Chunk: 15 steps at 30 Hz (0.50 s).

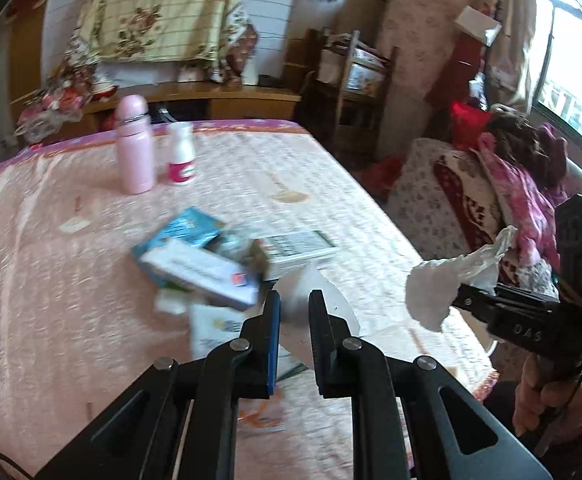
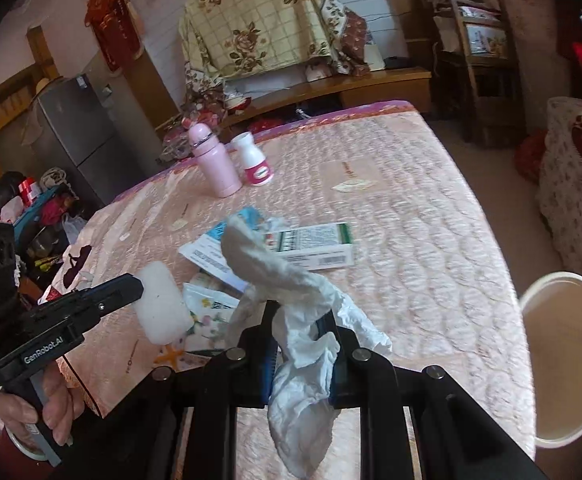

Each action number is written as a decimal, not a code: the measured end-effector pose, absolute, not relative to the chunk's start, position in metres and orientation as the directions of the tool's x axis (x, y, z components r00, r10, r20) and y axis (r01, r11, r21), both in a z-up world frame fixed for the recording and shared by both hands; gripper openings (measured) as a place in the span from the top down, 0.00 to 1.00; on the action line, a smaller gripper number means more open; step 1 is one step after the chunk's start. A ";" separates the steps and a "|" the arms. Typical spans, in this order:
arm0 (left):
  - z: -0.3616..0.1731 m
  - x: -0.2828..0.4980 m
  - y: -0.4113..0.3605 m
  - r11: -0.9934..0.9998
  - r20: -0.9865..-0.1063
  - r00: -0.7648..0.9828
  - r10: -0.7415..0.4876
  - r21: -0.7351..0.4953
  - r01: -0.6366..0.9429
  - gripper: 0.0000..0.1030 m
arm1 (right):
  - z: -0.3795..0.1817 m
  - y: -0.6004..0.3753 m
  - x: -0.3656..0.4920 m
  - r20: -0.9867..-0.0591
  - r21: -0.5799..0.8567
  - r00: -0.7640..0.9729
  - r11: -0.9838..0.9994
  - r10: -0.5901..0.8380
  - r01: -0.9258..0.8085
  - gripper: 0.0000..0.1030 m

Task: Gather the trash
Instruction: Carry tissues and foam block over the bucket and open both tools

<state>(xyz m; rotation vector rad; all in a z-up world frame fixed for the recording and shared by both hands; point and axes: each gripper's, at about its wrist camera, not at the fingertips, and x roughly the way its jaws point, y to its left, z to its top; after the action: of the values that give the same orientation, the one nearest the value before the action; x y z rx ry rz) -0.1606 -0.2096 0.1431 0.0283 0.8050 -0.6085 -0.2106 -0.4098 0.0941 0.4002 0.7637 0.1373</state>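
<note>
The left wrist view looks forward and down along its own fingers (image 1: pixel 269 320) across a pink quilted table (image 1: pixel 71 280) toward the far wall; the right wrist view does likewise from further right, beside a white bin (image 2: pixel 563 360); both sit close above the table; they share the pink bottle (image 1: pixel 133 148), the boxes (image 1: pixel 199 268), and each shows the other gripper (image 2: pixel 131 284) at its edge.

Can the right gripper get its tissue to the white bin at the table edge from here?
Probably yes. The right gripper is shut on the crumpled tissue, and the open white bin sits just off the table's right edge with nothing between them. The left gripper, holding a white lump, stays on the far side.
</note>
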 end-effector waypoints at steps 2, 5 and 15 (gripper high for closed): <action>0.143 -0.163 -0.226 0.815 -0.683 0.517 -0.516 -0.205 0.542 0.85 | 0.093 -0.422 -0.218 -0.649 0.391 0.723 0.919 0.238 0.049 0.81; 0.141 -0.167 -0.252 0.795 -0.684 0.498 -0.533 -0.203 0.572 0.85 | 0.090 -0.443 -0.229 -0.654 0.392 0.727 0.915 0.208 0.091 0.81; 0.137 -0.183 -0.341 0.730 -0.693 0.444 -0.569 -0.177 0.660 0.85 | 0.077 -0.525 -0.269 -0.684 0.382 0.726 0.886 0.078 0.264 0.80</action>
<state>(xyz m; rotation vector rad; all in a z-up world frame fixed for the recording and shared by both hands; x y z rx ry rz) -0.1830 -0.3410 0.1373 0.1256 0.8080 -0.7640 -0.2695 -0.5254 0.0769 0.4833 0.7590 -0.1073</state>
